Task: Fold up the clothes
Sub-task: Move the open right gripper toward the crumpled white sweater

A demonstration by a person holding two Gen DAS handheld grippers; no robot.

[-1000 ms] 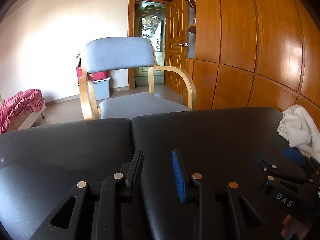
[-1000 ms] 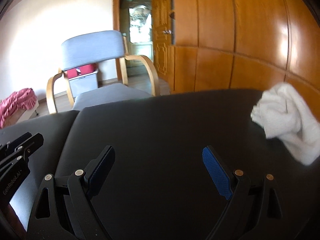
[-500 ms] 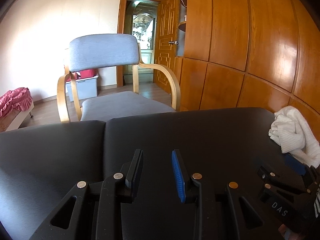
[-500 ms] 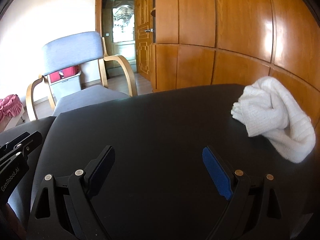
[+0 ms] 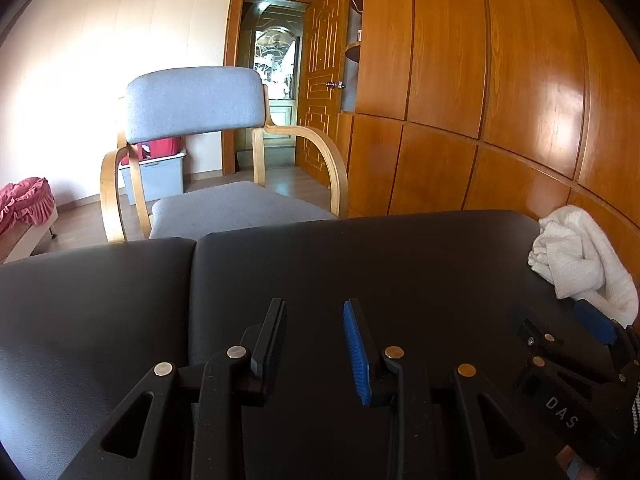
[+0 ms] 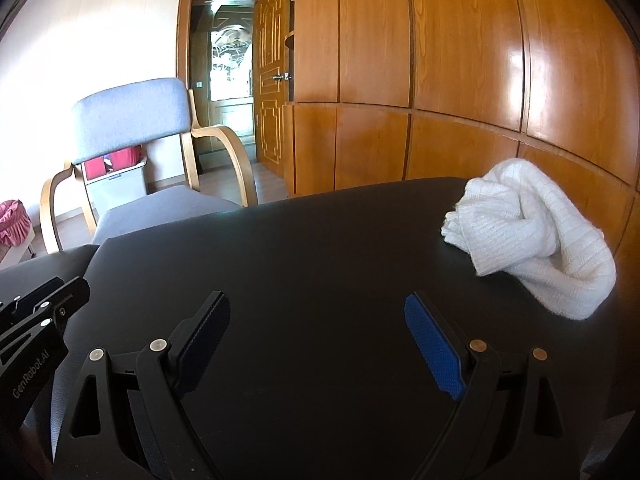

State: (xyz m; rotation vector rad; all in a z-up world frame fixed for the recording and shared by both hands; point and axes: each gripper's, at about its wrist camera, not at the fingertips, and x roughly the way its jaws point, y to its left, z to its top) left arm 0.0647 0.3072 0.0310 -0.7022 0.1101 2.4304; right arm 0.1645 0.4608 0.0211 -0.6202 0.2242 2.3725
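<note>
White knit cloth lies crumpled on the black padded counter — ahead and to the right of the right tongs, which stand wide apart and empty. Left tongs hover over bare counter, partly parted, gripping nothing — the cloth is far to their right, past the right tongs

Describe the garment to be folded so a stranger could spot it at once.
Find the black padded table in front of the wooden wardrobe wall. At its far right edge lies a crumpled white knit garment, the only pale, soft thing on that dark surface.
</note>
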